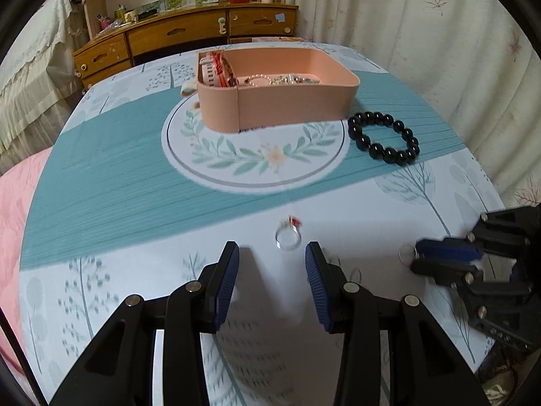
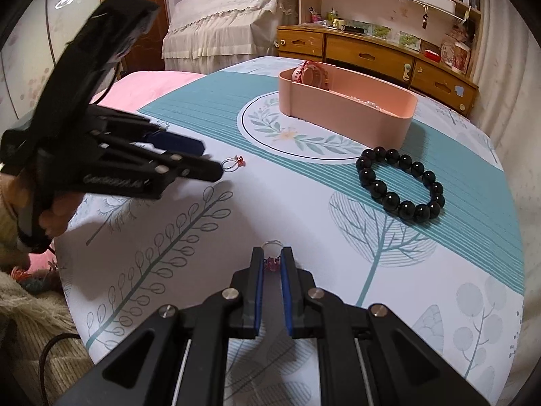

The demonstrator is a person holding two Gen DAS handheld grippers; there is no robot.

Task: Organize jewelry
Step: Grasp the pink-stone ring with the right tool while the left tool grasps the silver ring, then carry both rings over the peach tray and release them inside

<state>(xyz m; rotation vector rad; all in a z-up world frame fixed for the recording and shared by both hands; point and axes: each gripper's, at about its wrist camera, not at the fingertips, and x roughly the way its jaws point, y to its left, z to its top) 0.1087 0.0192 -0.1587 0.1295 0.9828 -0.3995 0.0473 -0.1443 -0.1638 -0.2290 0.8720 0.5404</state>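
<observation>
A silver ring with a red stone [image 1: 288, 235] lies on the tablecloth just ahead of my open left gripper [image 1: 272, 253]; it also shows in the right wrist view [image 2: 233, 163], at the tips of the left gripper [image 2: 211, 160]. My right gripper [image 2: 272, 257] is shut on a second silver ring with a pink stone [image 2: 272, 256], low over the table; the gripper [image 1: 417, 258] and its ring [image 1: 405, 254] show at right in the left wrist view. A pink jewelry box [image 1: 280, 91] [image 2: 348, 108] holding a watch and chains stands at the table's middle. A black bead bracelet [image 1: 383, 137] [image 2: 400, 182] lies right of it.
The table wears a teal and white printed cloth [image 1: 118, 182]. A wooden dresser [image 1: 182, 34] stands behind the table, curtains [image 1: 422, 27] to the right, a pink bed [image 1: 13, 209] to the left. A hand [image 2: 50, 216] holds the left gripper's handle.
</observation>
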